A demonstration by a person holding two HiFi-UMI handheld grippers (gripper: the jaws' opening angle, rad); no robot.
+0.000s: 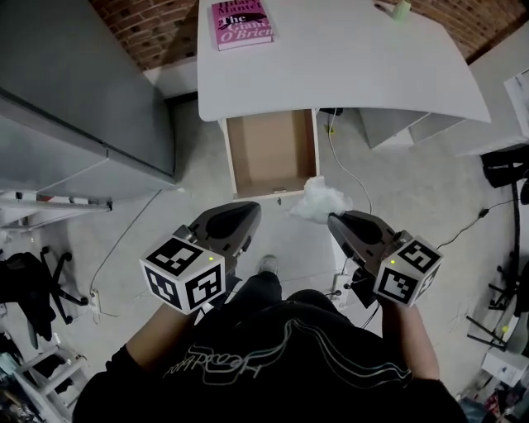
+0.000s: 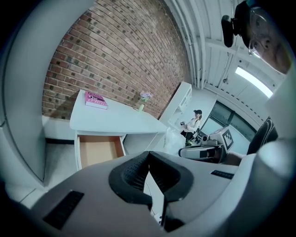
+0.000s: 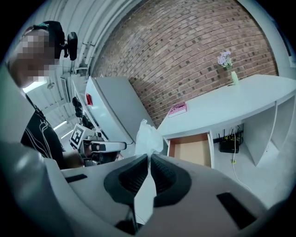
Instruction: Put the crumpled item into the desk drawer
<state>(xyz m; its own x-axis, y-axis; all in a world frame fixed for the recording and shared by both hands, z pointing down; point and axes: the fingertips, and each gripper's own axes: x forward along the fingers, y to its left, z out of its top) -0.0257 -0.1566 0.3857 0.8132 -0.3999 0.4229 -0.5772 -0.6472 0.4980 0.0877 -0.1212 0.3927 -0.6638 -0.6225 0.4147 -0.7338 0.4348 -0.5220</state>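
A crumpled white tissue (image 1: 318, 198) sticks out of my right gripper (image 1: 334, 218), which is shut on it; in the right gripper view the tissue (image 3: 149, 136) rises from between the closed black pads. The tissue hangs just right of the front edge of the open desk drawer (image 1: 272, 152), whose bare brown bottom shows also in the right gripper view (image 3: 192, 151) and the left gripper view (image 2: 96, 151). My left gripper (image 1: 250, 208) is shut with nothing in it, below the drawer's front left; its black jaws meet tip to tip in the left gripper view (image 2: 148, 155).
The white desk (image 1: 347, 58) carries a pink book (image 1: 241, 22) at its left end and a small vase (image 1: 401, 10) at the back. A grey cabinet (image 1: 74, 99) stands to the left. Cables (image 1: 340, 169) lie on the floor under the desk. My own foot (image 1: 266, 264) is below the drawer.
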